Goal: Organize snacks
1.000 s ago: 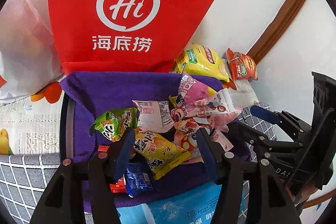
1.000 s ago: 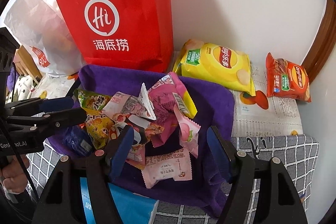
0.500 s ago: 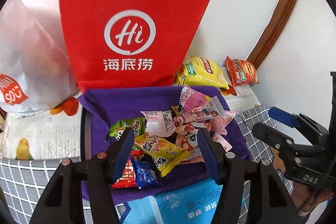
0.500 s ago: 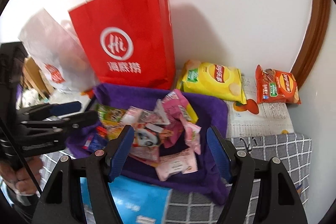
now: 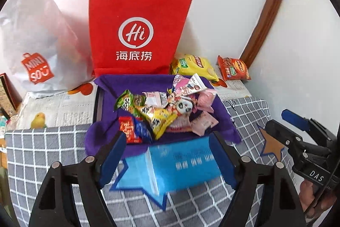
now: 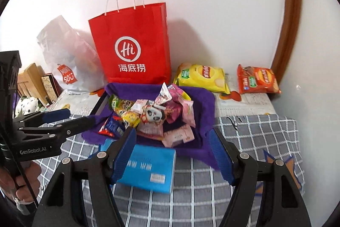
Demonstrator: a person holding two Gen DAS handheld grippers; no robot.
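A pile of small snack packets [image 5: 163, 110] [image 6: 155, 116] lies in a tray lined with purple cloth [image 5: 110, 86] [image 6: 204, 99]. A yellow chip bag [image 5: 194, 66] [image 6: 201, 77] and an orange-red chip bag [image 5: 232, 69] [image 6: 258, 79] lie behind it by the wall. My left gripper [image 5: 167, 157] is open and empty, held back over a blue box [image 5: 182, 167] [image 6: 148, 167]. My right gripper [image 6: 173, 154] is open and empty, also back from the tray. Each gripper shows at the side of the other's view.
A red paper bag [image 5: 136, 33] [image 6: 133, 44] stands against the wall behind the tray. A white plastic bag [image 5: 36, 42] [image 6: 65, 56] sits to its left. A grey checked cloth [image 5: 42, 154] [image 6: 255, 135] covers the near surface. A brown door frame [image 5: 265, 14] runs up on the right.
Both grippers have pulled back and up from the snack pile. The tray now looks smaller and farther, and the blue box and checked cloth have come into view. Both stay open.
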